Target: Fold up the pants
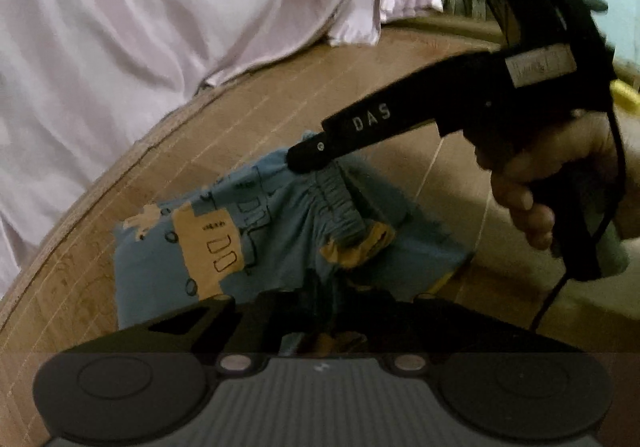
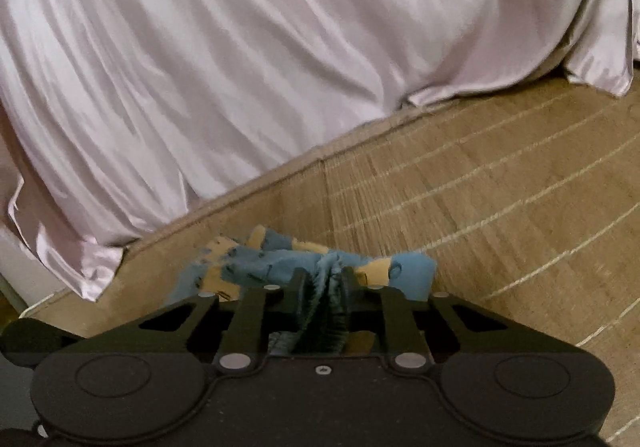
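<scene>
Small blue pants (image 1: pixel 160 279) with yellow and black prints lie bunched on a woven mat. In the left wrist view my left gripper (image 1: pixel 324 299) sits at the near edge of the pants, jaws closed with cloth pinched between them. My right gripper (image 1: pixel 306 159) reaches in from the upper right, a hand (image 1: pixel 532 183) around its handle, and its tip grips the gathered waistband. Seen from the right wrist, the pants (image 2: pixel 276 263) bulge out past the right gripper (image 2: pixel 324 279), whose jaws are shut on the ribbed waistband. How the legs lie underneath is hidden.
A pale lilac satin sheet (image 1: pixel 120 27) hangs down a bed side along the far edge of the tan woven mat (image 1: pixel 280 87). The same sheet (image 2: pixel 240 47) fills the upper right wrist view above the mat (image 2: pixel 480 187). Dark furniture and cables stand at the top right.
</scene>
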`<state>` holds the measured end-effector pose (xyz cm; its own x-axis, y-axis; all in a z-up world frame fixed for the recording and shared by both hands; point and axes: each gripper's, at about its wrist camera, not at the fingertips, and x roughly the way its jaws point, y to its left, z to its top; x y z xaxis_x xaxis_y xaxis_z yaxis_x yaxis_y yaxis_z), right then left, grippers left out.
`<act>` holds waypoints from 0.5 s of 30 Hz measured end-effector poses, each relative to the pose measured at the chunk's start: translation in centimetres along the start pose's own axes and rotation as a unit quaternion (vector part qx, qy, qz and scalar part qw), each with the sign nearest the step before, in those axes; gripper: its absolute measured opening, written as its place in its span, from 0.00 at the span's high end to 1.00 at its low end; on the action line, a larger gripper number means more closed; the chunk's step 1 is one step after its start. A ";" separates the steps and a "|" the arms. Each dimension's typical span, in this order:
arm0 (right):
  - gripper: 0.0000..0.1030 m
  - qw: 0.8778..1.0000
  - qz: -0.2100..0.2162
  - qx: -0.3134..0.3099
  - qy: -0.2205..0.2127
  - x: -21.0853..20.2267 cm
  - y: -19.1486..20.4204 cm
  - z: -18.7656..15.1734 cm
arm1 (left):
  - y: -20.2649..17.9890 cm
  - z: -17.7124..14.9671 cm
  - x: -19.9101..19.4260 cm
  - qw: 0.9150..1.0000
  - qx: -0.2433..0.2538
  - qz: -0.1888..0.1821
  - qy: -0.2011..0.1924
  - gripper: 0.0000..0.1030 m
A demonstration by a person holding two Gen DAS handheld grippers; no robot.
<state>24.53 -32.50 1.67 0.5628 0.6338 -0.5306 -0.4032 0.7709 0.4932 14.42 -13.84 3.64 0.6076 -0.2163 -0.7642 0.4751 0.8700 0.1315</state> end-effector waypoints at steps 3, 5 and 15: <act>0.83 1.000 -0.001 -0.001 -0.019 -2.0 0.3 1.4 | 0.1 1.1 -1.9 0.999 -0.015 -0.025 -0.026 0.95; 0.83 1.000 -0.009 -0.007 -0.022 -2.8 0.2 2.0 | -0.5 1.7 -2.4 0.999 -0.003 -0.037 -0.039 0.95; 0.24 0.994 -0.102 -0.044 0.014 -2.3 -1.8 0.1 | -0.9 -0.2 -0.9 0.997 0.002 -0.083 -0.008 0.43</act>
<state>24.02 -35.29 2.05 0.6186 0.4652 -0.6332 -0.3457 0.8849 0.3123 13.35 -14.34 4.08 0.5303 -0.3640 -0.7657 0.5730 0.8195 0.0072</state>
